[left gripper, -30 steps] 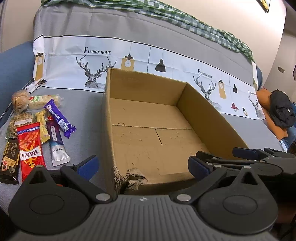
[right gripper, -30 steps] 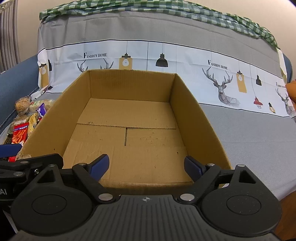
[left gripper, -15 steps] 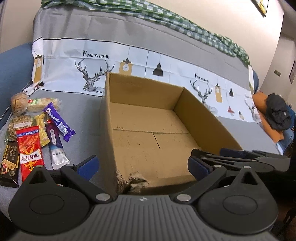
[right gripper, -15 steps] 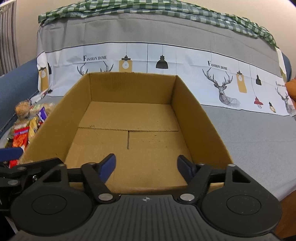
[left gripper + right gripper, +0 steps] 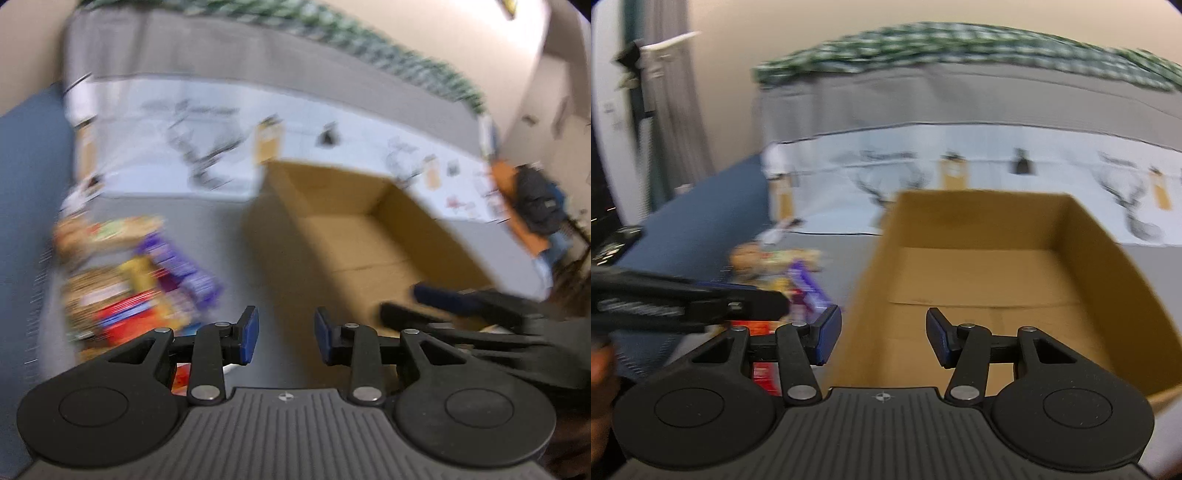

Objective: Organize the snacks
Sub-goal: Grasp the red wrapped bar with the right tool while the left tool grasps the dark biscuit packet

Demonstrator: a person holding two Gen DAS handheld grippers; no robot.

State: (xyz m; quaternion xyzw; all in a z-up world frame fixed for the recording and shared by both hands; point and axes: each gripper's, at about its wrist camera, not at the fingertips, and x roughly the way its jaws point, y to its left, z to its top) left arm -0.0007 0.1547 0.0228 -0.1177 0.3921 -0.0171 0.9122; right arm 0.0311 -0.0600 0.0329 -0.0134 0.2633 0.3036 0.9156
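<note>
On the left of the grey sofa seat point(image 5: 236, 236) lies the pile of snack packets point(image 5: 136, 284), blurred in both views: a purple wrapper point(image 5: 184, 273), a red packet point(image 5: 125, 321), a yellow one and some paler bags behind them. None is in the cardboard box point(image 5: 369, 236) yet, which stands open and bare just right of the pile. The left gripper point(image 5: 285, 332) hangs over the grey strip between pile and box; its jaws have just been closing and now stand partly spread, with nothing between them. Further right, the right gripper point(image 5: 882, 334) looks along the box's near left wall, its jaws likewise just narrowed, half spread and empty.

The step in hand looks like a reach for a first packet. To do it well, I would widen the left jaws again before descending, pick an outer packet such as the purple one, and pinch across its narrow width rather than rake the pile. The right gripper should stay clear of the box mouth.
</note>
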